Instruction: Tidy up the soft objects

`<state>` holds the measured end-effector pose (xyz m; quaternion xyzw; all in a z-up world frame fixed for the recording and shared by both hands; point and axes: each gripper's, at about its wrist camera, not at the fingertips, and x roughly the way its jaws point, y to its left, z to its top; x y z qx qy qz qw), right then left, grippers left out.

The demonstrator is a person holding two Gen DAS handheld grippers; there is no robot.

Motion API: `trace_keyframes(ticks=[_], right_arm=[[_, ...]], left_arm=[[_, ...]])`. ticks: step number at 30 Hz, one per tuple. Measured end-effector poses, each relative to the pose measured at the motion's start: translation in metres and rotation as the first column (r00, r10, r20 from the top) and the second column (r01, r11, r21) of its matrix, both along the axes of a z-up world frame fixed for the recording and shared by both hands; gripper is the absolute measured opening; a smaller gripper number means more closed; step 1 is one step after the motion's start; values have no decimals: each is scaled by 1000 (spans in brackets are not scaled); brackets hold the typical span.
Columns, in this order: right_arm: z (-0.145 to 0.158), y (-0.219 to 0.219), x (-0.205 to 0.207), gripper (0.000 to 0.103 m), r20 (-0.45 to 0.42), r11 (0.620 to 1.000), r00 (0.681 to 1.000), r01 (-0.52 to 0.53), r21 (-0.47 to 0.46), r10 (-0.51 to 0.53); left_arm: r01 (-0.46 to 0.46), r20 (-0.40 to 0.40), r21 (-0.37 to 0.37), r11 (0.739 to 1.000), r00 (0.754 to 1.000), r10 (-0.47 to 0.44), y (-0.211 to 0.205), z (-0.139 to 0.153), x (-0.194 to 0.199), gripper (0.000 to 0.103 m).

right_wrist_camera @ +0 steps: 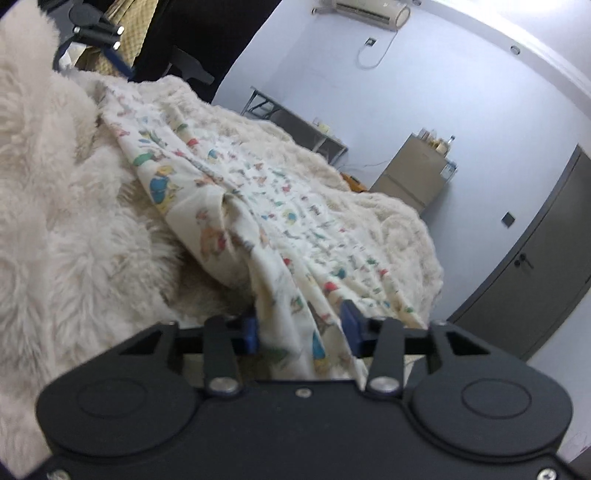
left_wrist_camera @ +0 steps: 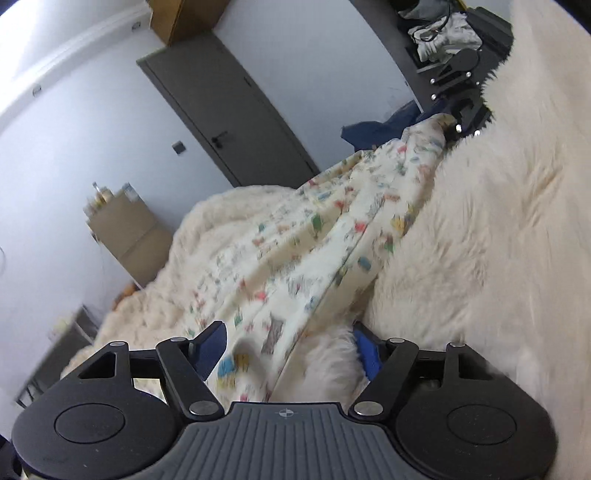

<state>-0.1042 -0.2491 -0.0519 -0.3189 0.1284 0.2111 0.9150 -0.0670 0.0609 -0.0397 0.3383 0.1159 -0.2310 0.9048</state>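
Observation:
A cream cloth printed with small colourful figures (left_wrist_camera: pixel 295 240) (right_wrist_camera: pixel 280 206) lies stretched along the bed between my two grippers. My left gripper (left_wrist_camera: pixel 288 347) stands open, with the cloth's near end and some white fur lying between its blue pads. My right gripper (right_wrist_camera: pixel 301 328) is shut on a bunched end of the cloth. In the left wrist view the right gripper (left_wrist_camera: pixel 461 122) holds the cloth's far end raised in a peak. In the right wrist view the left gripper (right_wrist_camera: pixel 88 68) hovers with its fingers apart over the far end. A shaggy white blanket (left_wrist_camera: pixel 480 221) (right_wrist_camera: pixel 55 184) lies beside the cloth.
A cream textured bedspread (left_wrist_camera: pixel 166 277) (right_wrist_camera: pixel 399 221) covers the bed under the cloth. A grey door (left_wrist_camera: pixel 229 122), a tan cabinet (left_wrist_camera: pixel 125 229) (right_wrist_camera: pixel 413 177) and a metal table (right_wrist_camera: pixel 295 125) stand along the walls. Clothes (left_wrist_camera: pixel 443 33) are piled behind the bed. A dark sleeve (right_wrist_camera: pixel 207 33) is near the left gripper.

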Motion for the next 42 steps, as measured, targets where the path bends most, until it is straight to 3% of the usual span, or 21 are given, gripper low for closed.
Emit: trace_keyframes(ticks=[4,6,8,10,12,14,15,17,19,21,22,25,26,27,29,30,31,33,38,42], right_arm=[[-1,-9,0,35,4,1000,1000,-3,4,3],[-4,-6,4,37,3,1000,1000,-2,-13,2],[-7,0,6,37,3,999,1000,-8,-42,8],[-8,5,9,37,5,999,1000,-12,-50,12],[-6,6,11,37,3,999,1000,-8,-34,8],[-4,4,12,37,-2,1000,1000,-2,-11,2],[-3,3,13,38,-4,1000,1000,2,0,-2],[-2,1,15,39,-5,1000,1000,3,12,-3],[-1,0,17,42,-2,1000,1000,5,17,-5],[1,-2,19,43,0,1000,1000,8,25,-8],[1,-3,19,43,3,1000,1000,10,20,-10],[1,-5,20,46,11,1000,1000,14,0,-14],[-2,-6,19,47,8,1000,1000,12,-18,-11],[-4,-7,18,45,4,1000,1000,9,-28,-9],[-8,-9,14,30,-20,998,1000,-21,-52,20],[-9,-9,13,14,-26,998,999,-34,-59,33],[-7,-9,12,10,-29,997,999,-46,-69,44],[5,-10,9,8,-28,994,997,-68,-91,65],[49,-23,-10,7,-18,987,989,-147,-61,146],[78,-29,-36,6,7,978,981,-194,-72,195]], left_arm=[[-35,90,0,999,995,35,-10,-9,2,70],[-41,156,16,999,987,38,-23,-15,0,62],[-5,172,29,1000,985,0,-39,-12,2,52],[51,103,77,996,993,-59,-52,-13,8,48],[115,-9,126,985,993,-115,-62,-14,16,34],[137,-8,166,977,990,-138,-66,-13,20,37],[134,10,179,975,990,-138,-67,-11,20,48],[59,157,205,977,983,-93,-66,-7,15,69],[-14,293,213,977,955,-51,-63,-1,10,71],[-44,325,208,977,946,-27,-59,6,9,70],[-53,323,223,973,946,-23,-57,5,12,69],[-117,324,292,949,946,17,-46,-5,25,48],[-136,305,290,947,951,44,-40,-7,29,30],[-139,283,279,950,957,57,-39,-5,32,14],[-109,237,248,963,970,49,-36,-3,29,4],[-92,213,231,969,976,42,-35,-2,27,3],[-80,203,228,970,979,33,-32,0,26,3],[-56,193,231,971,981,11,-26,5,24,3],[26,124,76,997,992,-35,3,66,12,3],[117,71,75,990,990,-123,7,88,-21,3]])
